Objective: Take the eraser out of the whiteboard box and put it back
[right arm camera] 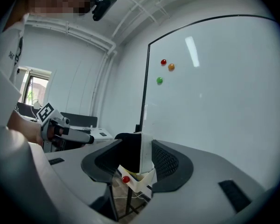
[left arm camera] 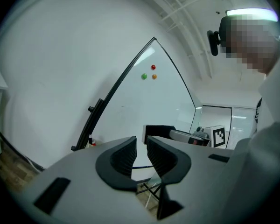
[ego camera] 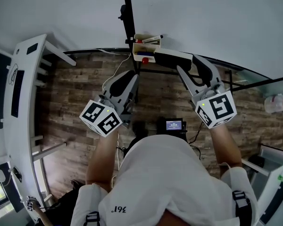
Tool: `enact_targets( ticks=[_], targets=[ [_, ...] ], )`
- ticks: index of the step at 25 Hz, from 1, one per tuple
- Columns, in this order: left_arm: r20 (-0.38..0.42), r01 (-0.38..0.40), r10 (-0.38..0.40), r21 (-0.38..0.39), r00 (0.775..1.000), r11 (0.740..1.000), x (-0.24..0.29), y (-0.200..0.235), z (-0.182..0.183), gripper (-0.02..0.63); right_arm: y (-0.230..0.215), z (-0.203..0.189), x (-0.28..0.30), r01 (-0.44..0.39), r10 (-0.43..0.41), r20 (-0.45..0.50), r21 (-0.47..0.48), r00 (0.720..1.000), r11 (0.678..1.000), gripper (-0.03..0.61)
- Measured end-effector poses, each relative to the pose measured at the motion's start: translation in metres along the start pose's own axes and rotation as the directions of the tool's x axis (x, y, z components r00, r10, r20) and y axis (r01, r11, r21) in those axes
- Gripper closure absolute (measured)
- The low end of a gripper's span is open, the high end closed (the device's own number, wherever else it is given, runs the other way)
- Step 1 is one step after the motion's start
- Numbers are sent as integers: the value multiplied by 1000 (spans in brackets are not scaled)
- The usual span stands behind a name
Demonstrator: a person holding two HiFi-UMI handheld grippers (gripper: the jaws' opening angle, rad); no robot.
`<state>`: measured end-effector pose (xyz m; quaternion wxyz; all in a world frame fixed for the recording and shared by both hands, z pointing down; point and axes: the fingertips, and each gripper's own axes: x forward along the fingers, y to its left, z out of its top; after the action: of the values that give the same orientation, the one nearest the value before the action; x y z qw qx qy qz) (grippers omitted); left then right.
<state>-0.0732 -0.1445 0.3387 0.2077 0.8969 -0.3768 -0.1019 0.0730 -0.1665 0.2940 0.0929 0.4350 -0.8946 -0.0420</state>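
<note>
Forearms [ego camera: 100,149] stretched out level ahead, I see the right gripper [ego camera: 187,64] with jaws clamped on the eraser [right arm camera: 132,155] right beside the whiteboard box [right arm camera: 143,184], the left gripper [left arm camera: 141,143] with jaws slightly apart, empty.

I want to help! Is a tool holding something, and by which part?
The right tool pinches the eraser by one end, felt face and white back. The left tool is empty.
</note>
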Motion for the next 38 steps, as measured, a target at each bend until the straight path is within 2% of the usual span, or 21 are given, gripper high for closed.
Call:
enact_targets(
  ticks=[7, 14, 24, 38],
  targets=[
    [-15, -25, 25, -44, 1000, 999, -23, -3, -18, 554, 9, -9, -26, -14, 12, 20, 105, 1000, 994, 370],
    [-46, -51, 48, -61, 998, 997, -41, -6, -39, 554, 11, -27, -43, -15, 13, 14, 225, 1000, 974, 370],
    [-81, -68, 64, -51, 995, 996, -61, -10, -55, 554, 27, -45, -57, -29, 36, -19, 287, 999, 957, 370],
    [-133, -84, 70, -101, 989, 991, -77, -14, -83, 554, 46, -84, -70, -16, 54, -91, 370, 994, 929, 370]
  ],
)
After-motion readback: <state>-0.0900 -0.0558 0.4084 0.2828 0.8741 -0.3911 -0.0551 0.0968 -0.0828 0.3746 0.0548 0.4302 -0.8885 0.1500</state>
